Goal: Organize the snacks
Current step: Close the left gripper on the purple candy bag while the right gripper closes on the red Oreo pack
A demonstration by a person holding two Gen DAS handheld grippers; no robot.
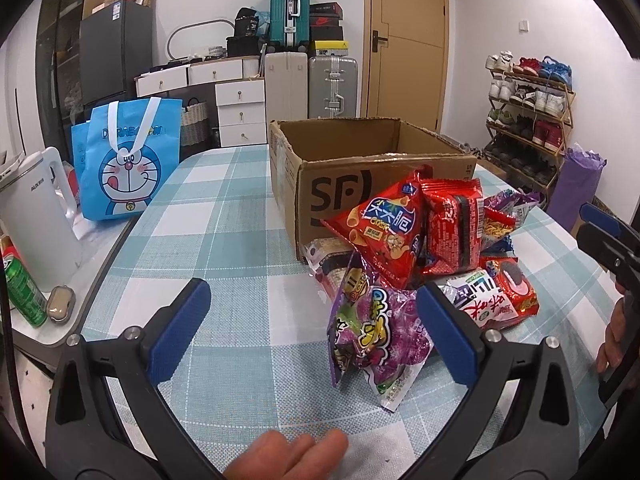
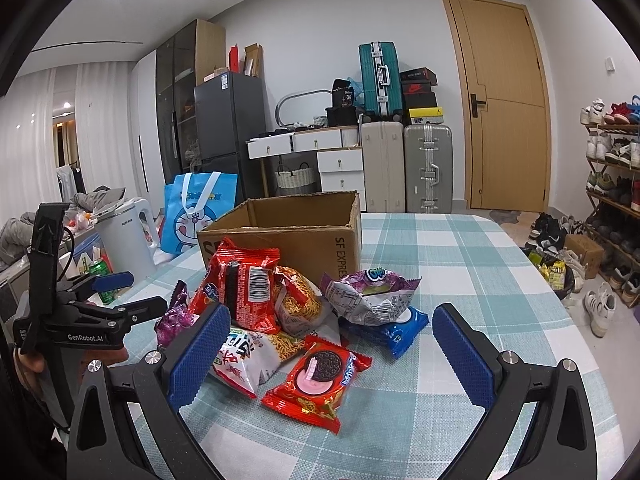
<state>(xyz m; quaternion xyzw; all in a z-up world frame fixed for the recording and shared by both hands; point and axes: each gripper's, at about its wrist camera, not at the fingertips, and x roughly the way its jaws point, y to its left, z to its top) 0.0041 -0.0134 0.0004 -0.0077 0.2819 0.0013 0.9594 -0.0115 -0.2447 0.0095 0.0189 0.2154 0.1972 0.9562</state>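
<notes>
At centre frame in both views, a heap of snack packets [image 2: 280, 312] lies on the checked bench [image 1: 224, 216], touching the front of an open SF cardboard box [image 1: 340, 168]. Left gripper [image 1: 312, 320] fingers are spread wide around a purple packet [image 1: 372, 336]; right gripper [image 2: 332, 344] fingers gape over a red Oreo pack [image 2: 316, 380], gripping nothing.

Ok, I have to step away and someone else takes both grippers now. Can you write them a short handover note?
Left gripper: open, holding nothing, low over the table with the purple snack bag near its right finger.
Right gripper: open, holding nothing, aimed at the red cookie pack.
Snacks: all in a pile on the checked tablecloth, in front of the open cardboard box.
Done: nothing visibly packed; what shows of the box interior looks empty.
Left: presumably move every snack from the pile into the box.
</notes>
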